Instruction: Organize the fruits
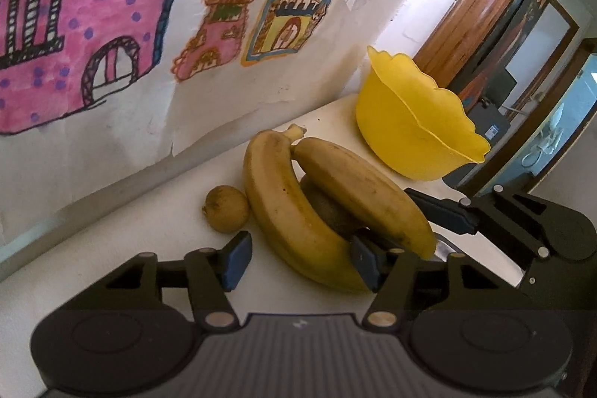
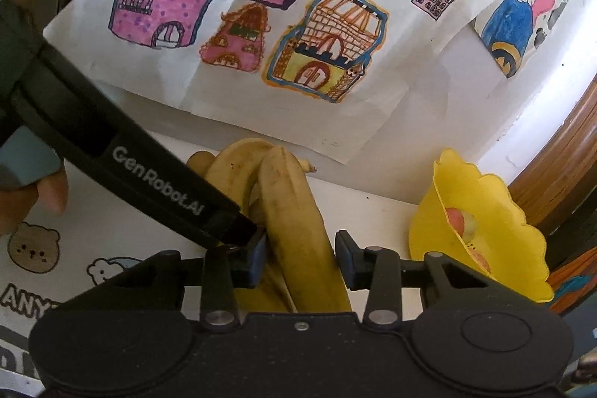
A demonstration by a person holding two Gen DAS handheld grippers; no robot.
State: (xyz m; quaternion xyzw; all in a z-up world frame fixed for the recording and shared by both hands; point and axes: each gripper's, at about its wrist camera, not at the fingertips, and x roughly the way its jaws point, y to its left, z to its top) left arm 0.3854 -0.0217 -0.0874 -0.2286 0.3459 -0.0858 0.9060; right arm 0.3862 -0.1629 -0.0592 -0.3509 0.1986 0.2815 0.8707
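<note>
Two joined yellow bananas (image 1: pixel 283 211) (image 2: pixel 294 211) lie on a white table (image 1: pixel 112 267). A brown kiwi (image 1: pixel 328 209) is tucked between them, and a small round yellow-brown fruit (image 1: pixel 226 209) sits to their left. My left gripper (image 1: pixel 300 262) is open around the left banana, its right pad wedged between the two bananas. My right gripper (image 2: pixel 301 258) closely straddles the right banana, with a thin gap at its right pad. The left gripper's arm (image 2: pixel 160 185) crosses the right wrist view. A yellow scalloped bowl (image 1: pixel 418 122) (image 2: pixel 485 230) to the right holds a reddish-yellow fruit (image 2: pixel 460 222).
A wall hung with children's drawings (image 1: pixel 112 25) rises close behind the fruit. The table ends just right of the bowl, beside a wooden door frame (image 1: pixel 485 6). A person's hand (image 2: pixel 48 189) holds the left gripper. Bear stickers (image 2: pixel 33 247) mark the tabletop at the left.
</note>
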